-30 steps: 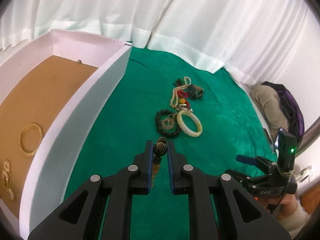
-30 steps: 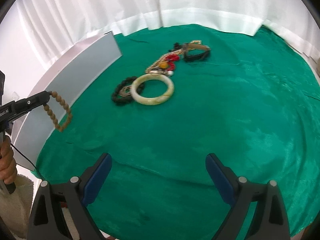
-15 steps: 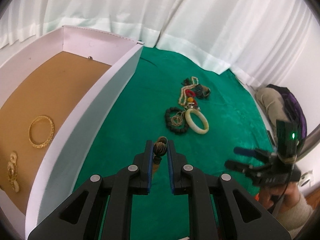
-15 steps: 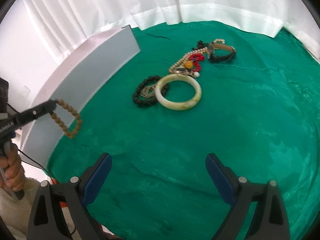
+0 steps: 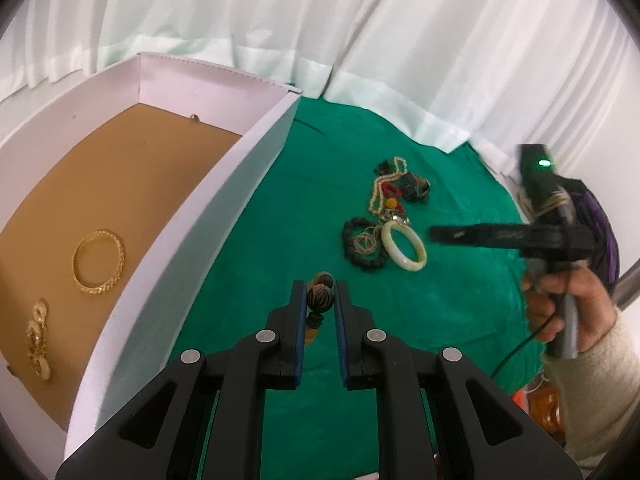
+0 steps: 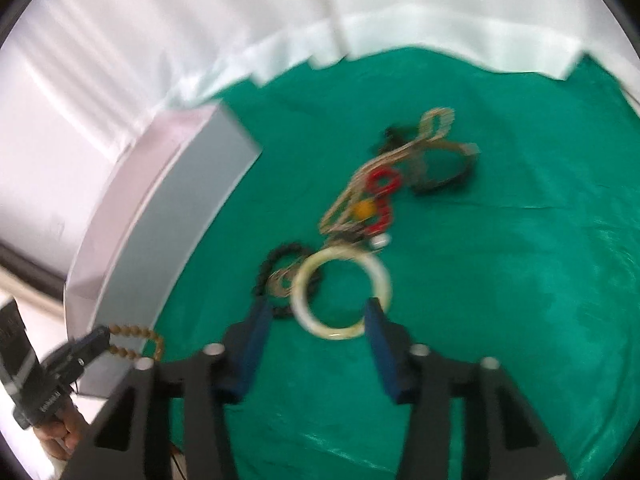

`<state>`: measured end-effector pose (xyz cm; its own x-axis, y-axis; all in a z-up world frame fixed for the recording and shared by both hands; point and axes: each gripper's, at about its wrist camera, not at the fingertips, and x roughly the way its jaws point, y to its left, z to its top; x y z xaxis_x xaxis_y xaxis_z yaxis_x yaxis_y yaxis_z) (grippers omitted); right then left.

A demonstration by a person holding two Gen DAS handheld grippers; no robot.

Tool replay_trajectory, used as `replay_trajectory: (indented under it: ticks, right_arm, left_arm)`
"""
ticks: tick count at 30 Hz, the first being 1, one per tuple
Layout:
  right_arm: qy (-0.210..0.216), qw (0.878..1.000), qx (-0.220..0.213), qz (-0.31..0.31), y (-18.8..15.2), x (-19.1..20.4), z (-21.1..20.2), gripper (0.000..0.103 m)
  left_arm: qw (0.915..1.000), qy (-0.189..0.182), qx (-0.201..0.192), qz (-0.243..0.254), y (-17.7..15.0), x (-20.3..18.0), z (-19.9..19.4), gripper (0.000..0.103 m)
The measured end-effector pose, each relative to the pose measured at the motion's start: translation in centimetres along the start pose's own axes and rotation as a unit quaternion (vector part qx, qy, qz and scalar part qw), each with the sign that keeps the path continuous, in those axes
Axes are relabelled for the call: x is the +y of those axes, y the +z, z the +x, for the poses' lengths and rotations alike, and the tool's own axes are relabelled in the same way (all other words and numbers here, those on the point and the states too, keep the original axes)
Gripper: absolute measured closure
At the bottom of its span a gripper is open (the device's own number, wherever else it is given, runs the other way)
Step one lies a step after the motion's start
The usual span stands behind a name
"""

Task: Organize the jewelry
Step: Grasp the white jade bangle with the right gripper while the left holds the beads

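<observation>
- White curtains back a table under green cloth (image 5: 224, 360).
- My left gripper (image 5: 319, 300) pinches a brown bead bracelet (image 6: 134, 341) just beside the white box (image 5: 208, 216).
- Inside the box lie a gold bangle (image 5: 99, 262) and earrings (image 5: 38, 338).
- My right gripper (image 6: 316, 320) is closing, empty, over the pale jade bangle (image 6: 340, 294) and black bead bracelet (image 6: 266, 268) in the jewelry pile.

I can read no text, label, brand or number anywhere in either view. The right gripper (image 5: 444, 234) carries pale lettering along its black body, just beside the cream bangle (image 5: 403, 245), but blur makes it illegible to me. The left gripper (image 6: 98, 338), near the white box (image 6: 160, 248), bears a faint printed strip I cannot make out.
</observation>
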<state>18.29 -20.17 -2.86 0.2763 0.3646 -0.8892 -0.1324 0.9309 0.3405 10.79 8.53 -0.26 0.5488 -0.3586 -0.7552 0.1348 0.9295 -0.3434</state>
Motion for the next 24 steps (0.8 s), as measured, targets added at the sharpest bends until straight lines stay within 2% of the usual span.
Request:
replay_trajectory:
  ticks: [5,6,7,8,9,11,14,19,24]
  right_arm:
    - [-0.026,0.999,0.038,-0.028,0.7,1.7,5.3,0.061]
    - [-0.034,0.998,0.043,-0.033,0.7,1.8,5.9,0.065]
    - [-0.042,0.997,0.049,-0.037,0.7,1.9,6.6,0.079]
    - [-0.046,0.997,0.047,-0.039,0.7,1.8,6.9,0.087]
    - [-0.043,0.997,0.044,-0.037,0.7,1.8,6.7,0.091]
    - [-0.039,0.998,0.025,-0.034,0.5,1.8,5.3,0.092]
    - [0.016,1.000,0.002,-0.001,-0.1,0.9,2.3,0.092]
    - [0.093,0.994,-0.036,0.033,-0.4,0.5,-1.9,0.092]
    - [0.134,0.989,-0.065,0.009,1.3,4.4,-4.9,0.092]
  left_arm:
    - [1.0000,0.000,0.003,0.001,0.0,-0.1,-0.1,0.092]
    - [1.0000,0.000,0.004,0.000,0.0,-0.1,0.0,0.092]
    - [1.0000,0.000,0.005,-0.001,0.0,-0.1,0.0,0.092]
    - [1.0000,0.000,0.005,-0.003,0.0,0.0,-0.1,0.092]
    - [1.0000,-0.001,0.004,-0.004,0.0,0.0,-0.1,0.092]
    - [1.0000,-0.005,0.001,-0.007,-0.1,0.0,-0.5,0.092]
    - [0.9997,-0.017,-0.010,-0.013,0.0,-0.2,-1.6,0.092]
    - [0.9980,-0.045,-0.033,-0.029,0.8,-0.3,-4.9,0.092]
    - [0.9944,-0.065,-0.072,-0.043,3.0,0.8,-10.7,0.092]
